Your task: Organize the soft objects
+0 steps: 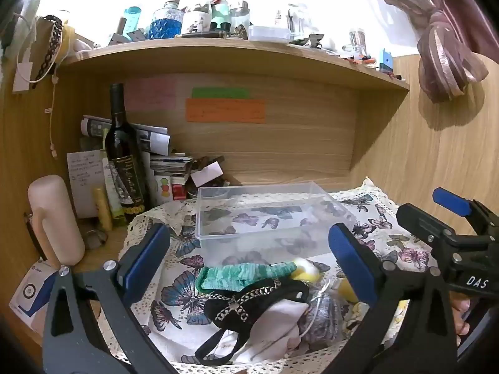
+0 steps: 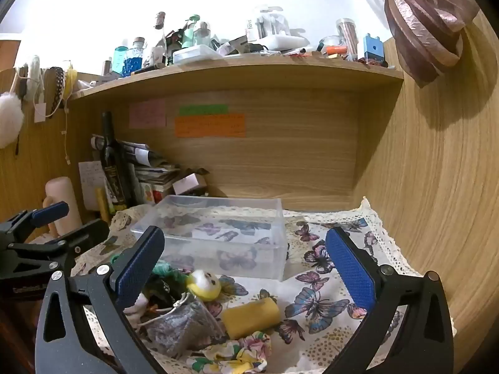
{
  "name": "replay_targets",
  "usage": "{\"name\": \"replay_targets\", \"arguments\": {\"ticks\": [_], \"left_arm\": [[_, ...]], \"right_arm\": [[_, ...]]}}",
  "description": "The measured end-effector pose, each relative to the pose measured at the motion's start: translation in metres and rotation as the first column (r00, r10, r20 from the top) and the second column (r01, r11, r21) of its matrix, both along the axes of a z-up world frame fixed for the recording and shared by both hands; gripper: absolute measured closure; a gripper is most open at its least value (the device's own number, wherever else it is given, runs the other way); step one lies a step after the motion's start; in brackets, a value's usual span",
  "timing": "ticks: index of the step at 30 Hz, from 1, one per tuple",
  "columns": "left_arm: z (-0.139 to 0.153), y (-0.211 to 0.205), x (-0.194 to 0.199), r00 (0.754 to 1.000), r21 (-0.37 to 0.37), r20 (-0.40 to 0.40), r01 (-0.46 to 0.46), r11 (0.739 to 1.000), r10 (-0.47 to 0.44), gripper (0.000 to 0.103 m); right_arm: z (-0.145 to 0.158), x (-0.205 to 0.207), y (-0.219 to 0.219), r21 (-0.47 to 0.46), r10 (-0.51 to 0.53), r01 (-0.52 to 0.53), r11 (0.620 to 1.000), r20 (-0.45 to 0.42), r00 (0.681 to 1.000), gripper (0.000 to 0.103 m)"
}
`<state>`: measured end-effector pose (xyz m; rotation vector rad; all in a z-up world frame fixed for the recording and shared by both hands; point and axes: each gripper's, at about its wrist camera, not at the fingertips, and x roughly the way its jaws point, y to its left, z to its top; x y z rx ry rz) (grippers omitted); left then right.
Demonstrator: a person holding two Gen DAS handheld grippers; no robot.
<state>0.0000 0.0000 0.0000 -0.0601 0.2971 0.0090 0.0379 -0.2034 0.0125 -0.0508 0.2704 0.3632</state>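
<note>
A: How did the left gripper [image 1: 249,261] stand?
B: Its fingers were spread wide with nothing between the pads. Between them lay the green knit piece [image 1: 246,275] and the black chain-trimmed band [image 1: 249,302]; the clear plastic box [image 1: 265,215] sat just beyond the tips.

A: And the right gripper [image 2: 246,268]?
B: Also released and empty. The yellow sponge [image 2: 251,314] lay between its fingers, the grey pouch [image 2: 184,327] by the left finger, the floral scrunchie [image 2: 237,353] nearest, all on the butterfly cloth [image 2: 315,305].
</note>
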Motion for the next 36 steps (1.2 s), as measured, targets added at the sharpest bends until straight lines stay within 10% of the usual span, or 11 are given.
{"name": "replay_targets", "arguments": {"ticks": [36], "left_arm": [[0.014, -0.003, -0.003, 0.998, 0.008, 0.055, -0.031, 0.999, 0.031, 0.0]], "right_arm": [[0.005, 0.003, -0.001, 0.028, 0.017, -0.017, 0.999, 0.021, 1.0, 0.0]]}}
